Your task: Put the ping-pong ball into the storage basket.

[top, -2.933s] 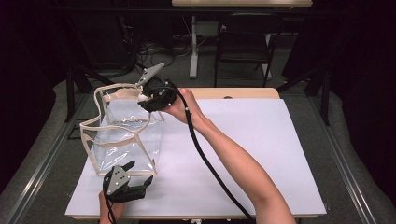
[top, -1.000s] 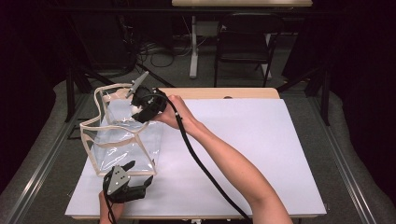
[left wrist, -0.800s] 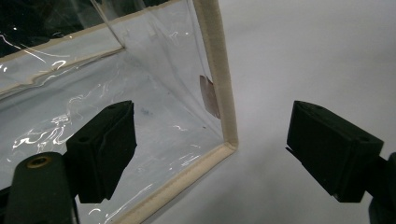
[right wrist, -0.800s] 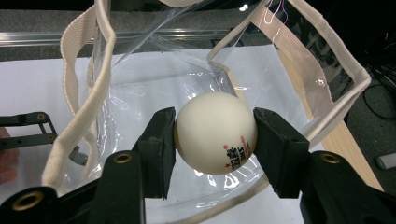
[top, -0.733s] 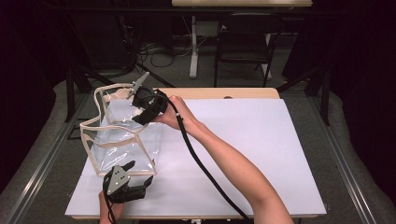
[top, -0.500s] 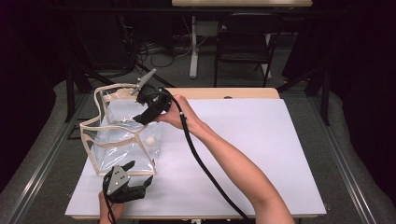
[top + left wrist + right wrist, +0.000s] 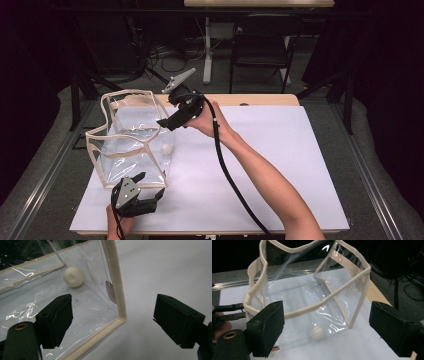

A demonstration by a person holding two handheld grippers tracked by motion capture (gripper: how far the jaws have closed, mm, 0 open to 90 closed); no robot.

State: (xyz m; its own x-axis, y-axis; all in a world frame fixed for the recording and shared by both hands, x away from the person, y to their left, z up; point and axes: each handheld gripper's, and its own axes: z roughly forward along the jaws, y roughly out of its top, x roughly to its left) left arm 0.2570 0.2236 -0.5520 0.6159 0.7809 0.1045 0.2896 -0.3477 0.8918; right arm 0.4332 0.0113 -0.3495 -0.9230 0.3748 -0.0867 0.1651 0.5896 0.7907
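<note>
We are holding our right gripper [image 7: 163,122], jaws just opened and empty, beside the clear bag [image 7: 131,142]. Its wall is standing between us and the white ball [image 7: 167,148]. Our left gripper [image 7: 148,192] is spread wide around the bag's bottom corner.

- No readable text, brand, number or sign can be made out on anything in the high view or in either gripper view.
- A small brownish tag [image 7: 110,292] sits on the wall of the clear bag [image 7: 82,302], between the left gripper's [image 7: 120,322] jaws and just beside the bag's cream corner seam; whether it bears any print cannot be told.
</note>
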